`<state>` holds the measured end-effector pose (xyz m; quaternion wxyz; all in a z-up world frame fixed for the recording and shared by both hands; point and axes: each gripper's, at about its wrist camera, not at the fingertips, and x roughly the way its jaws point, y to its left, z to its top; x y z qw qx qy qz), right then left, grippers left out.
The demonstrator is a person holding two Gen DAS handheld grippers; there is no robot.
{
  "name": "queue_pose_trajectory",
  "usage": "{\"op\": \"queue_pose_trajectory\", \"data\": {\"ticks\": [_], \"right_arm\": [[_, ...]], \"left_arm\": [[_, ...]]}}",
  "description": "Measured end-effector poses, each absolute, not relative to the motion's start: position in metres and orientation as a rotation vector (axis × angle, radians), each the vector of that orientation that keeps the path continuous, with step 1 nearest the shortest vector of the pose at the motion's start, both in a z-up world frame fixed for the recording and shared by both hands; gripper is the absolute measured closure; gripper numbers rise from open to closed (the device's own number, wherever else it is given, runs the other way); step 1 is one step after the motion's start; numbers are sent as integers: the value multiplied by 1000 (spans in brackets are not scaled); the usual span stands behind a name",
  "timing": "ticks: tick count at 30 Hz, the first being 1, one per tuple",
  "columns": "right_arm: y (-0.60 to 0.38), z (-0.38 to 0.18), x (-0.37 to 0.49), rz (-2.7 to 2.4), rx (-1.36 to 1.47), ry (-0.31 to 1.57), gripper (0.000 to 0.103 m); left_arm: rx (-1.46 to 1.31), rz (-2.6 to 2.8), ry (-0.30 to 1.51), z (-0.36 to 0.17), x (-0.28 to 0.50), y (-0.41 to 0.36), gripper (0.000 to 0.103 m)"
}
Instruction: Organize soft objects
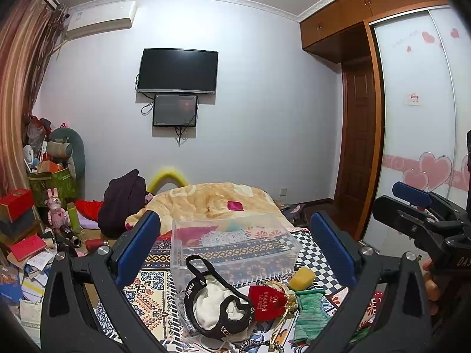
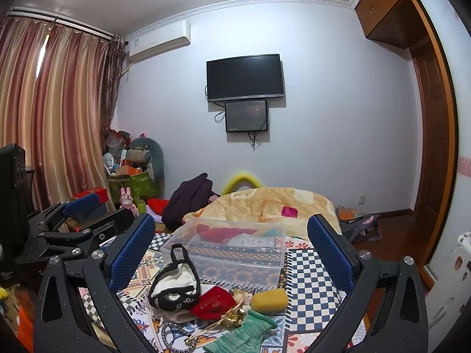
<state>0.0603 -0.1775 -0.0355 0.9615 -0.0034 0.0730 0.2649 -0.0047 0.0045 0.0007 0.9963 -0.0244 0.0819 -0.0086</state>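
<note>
Both the left gripper and right gripper hang spread and empty above the bed. The soft things, a black-and-white cloth, red pouch, and sponge, lie tangled just before the clear box. A careless grab could drag the gold cord along.

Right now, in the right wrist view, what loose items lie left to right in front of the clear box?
Black-and-white pouch → red drawstring bag → yellow sponge. The green knit cloth sits nearer the camera, below the bag and sponge, so I leave it out. Clear box lies behind them all.
</note>
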Motion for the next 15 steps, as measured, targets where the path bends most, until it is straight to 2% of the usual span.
{"op": "queue_pose_trajectory", "data": {"ticks": [15], "right_arm": [[-177,-36,60,543,-9,144,0]], "left_arm": [[-42,-20,165,2,-7,1,0]]}}
